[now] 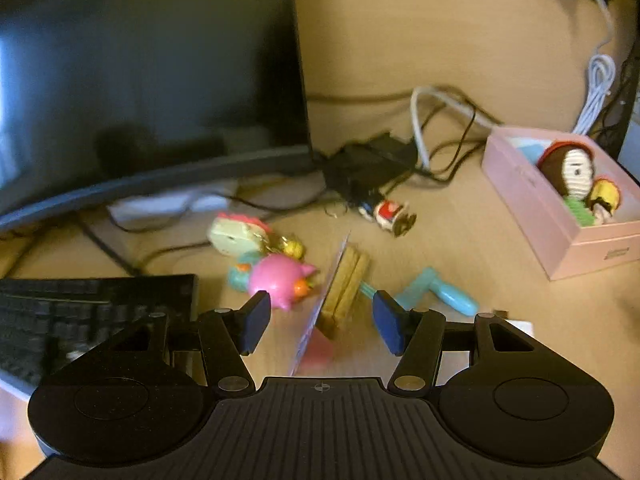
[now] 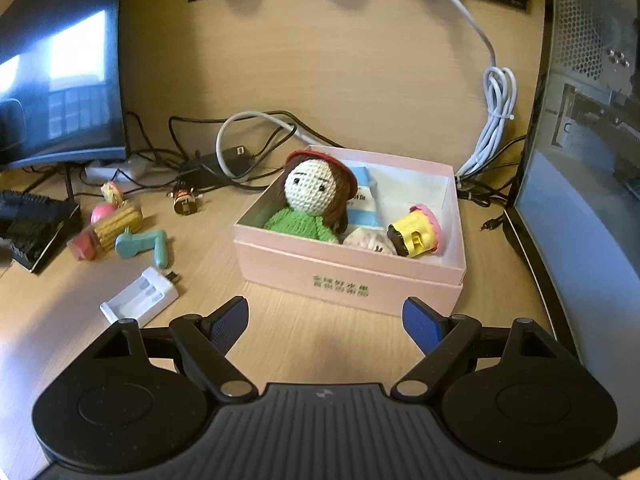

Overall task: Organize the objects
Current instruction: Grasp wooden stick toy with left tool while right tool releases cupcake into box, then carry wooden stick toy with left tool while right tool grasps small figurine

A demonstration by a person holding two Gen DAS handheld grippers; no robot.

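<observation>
Currently hovering left gripper low over the clutter, keeping jaws apart and clamping nothing; framing wafer toy between the pads without touching it.

- Lying on the surface just beside the wafer toy: pig, teal toy, thin card leaning against the wafer.
- Keeping right gripper wide apart as well, gripping nothing, facing the front wall of the box.
- Sitting inside the box: doll, carton, yellow toy.

Risks, judged:

- Closing on the wafer toy and pinching the card with it, likely tipping or sliding both.
- Nudging the pig with the left pad while descending, probably rolling it toward the keyboard.
- Aiming through a blurred view, risking a skewed grip.
- Carrying across the surface and clipping the charger or the box rim.
- Dropping onto the doll, possibly bouncing the piece back out.
</observation>
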